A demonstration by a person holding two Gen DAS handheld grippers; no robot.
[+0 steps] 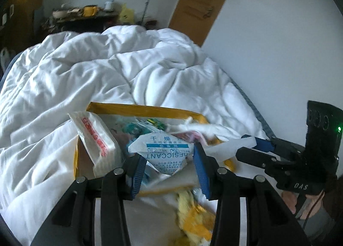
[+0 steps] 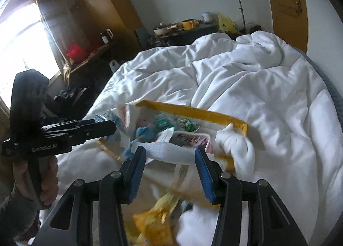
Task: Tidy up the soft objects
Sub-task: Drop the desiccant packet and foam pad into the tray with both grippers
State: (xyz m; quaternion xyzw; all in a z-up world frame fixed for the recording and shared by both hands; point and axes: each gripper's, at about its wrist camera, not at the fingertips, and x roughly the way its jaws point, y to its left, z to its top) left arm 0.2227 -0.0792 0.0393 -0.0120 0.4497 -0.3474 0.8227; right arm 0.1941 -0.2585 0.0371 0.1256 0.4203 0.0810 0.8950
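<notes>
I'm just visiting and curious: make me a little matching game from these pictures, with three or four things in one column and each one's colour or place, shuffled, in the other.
Things:
1. desiccant packet
2. foam sheet
3. mug
4. duvet

Descriptions:
A. yellow, on the far cluttered table
B. white, crumpled across the bed
C. white with blue print, between the left gripper's jaws
D. white, between the right gripper's jaws

Pairs: 1-C, 2-D, 3-A, 4-B
</notes>
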